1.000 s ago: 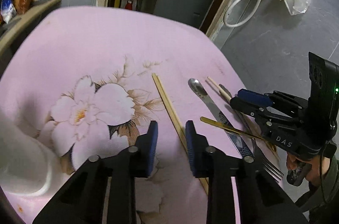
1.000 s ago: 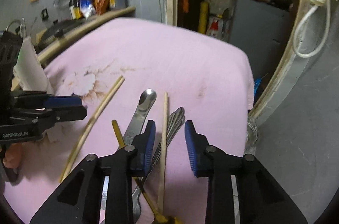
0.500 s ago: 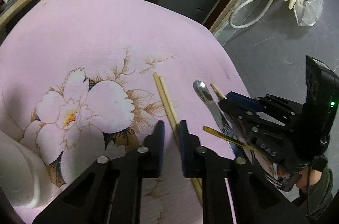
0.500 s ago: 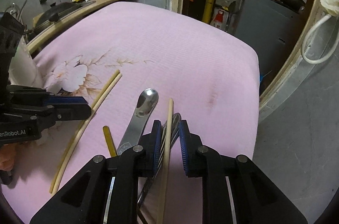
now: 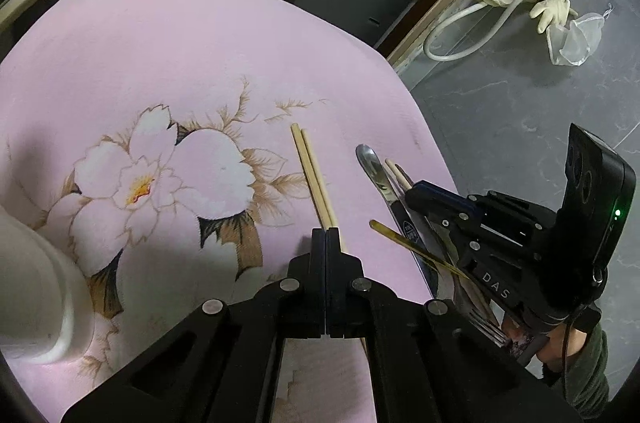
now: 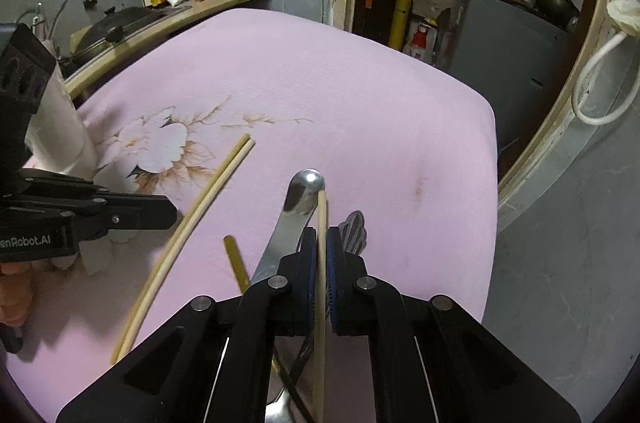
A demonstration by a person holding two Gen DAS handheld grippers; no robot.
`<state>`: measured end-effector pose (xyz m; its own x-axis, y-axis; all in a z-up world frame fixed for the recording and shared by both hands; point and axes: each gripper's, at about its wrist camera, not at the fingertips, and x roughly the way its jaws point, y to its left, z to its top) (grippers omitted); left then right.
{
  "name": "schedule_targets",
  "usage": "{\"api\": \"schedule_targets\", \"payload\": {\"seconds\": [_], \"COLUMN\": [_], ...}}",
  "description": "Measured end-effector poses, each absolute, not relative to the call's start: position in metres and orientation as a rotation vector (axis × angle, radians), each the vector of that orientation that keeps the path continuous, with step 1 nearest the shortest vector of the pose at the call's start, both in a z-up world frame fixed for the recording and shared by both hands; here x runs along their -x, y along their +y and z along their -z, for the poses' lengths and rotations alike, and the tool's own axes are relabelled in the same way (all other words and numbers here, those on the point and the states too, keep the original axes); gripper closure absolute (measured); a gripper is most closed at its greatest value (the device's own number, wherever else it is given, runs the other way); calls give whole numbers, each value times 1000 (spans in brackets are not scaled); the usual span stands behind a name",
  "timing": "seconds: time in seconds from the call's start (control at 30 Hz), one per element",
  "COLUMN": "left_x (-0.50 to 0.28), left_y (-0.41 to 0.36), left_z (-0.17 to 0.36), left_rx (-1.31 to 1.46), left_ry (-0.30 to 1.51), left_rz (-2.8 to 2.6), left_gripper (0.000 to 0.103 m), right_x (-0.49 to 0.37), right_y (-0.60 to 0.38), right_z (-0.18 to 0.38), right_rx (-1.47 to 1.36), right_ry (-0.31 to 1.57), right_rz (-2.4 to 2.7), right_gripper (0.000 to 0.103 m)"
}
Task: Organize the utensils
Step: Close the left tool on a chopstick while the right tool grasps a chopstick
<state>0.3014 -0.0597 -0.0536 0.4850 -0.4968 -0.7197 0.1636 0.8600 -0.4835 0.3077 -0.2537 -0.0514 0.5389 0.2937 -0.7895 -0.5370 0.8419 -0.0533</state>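
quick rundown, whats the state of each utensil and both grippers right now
left gripper: shut, pads together above the chopstick pair
right gripper: shut on the single chopstick
chopstick pair: lying side by side on the pink cloth
single chopstick: clamped between the blue pads
spoon: flat on the cloth, bowl pointing away
gold utensil: lying flat, partly hidden
fork: flat, mostly under the right gripper

Matt pink flower-printed cloth (image 6: 360, 111) over the bench, pale smooth wooden chopstick pair (image 6: 208, 199) on it, glossy polished metal spoon (image 6: 298, 201) beside them, shiny brass-coloured utensil handle (image 6: 236, 259)
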Motion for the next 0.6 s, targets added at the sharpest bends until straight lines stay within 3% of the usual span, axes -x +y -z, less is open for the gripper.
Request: {"api": "schedule_targets", "payload": {"seconds": [0.37, 0.6], "left_x": [-310, -325], "left_y": [-65, -54], "left_z": [60, 65], "left_rx": [391, 482], "left_ry": [1022, 1043], "left_rz": [429, 487], "left_gripper": [102, 91], "right_x": [-304, -309], "right_y": [-262, -269], "right_z": [51, 54], "right_rx": [281, 221], "right_ry": [871, 878], "right_rz": [-487, -504], "right_gripper": [100, 100]}}
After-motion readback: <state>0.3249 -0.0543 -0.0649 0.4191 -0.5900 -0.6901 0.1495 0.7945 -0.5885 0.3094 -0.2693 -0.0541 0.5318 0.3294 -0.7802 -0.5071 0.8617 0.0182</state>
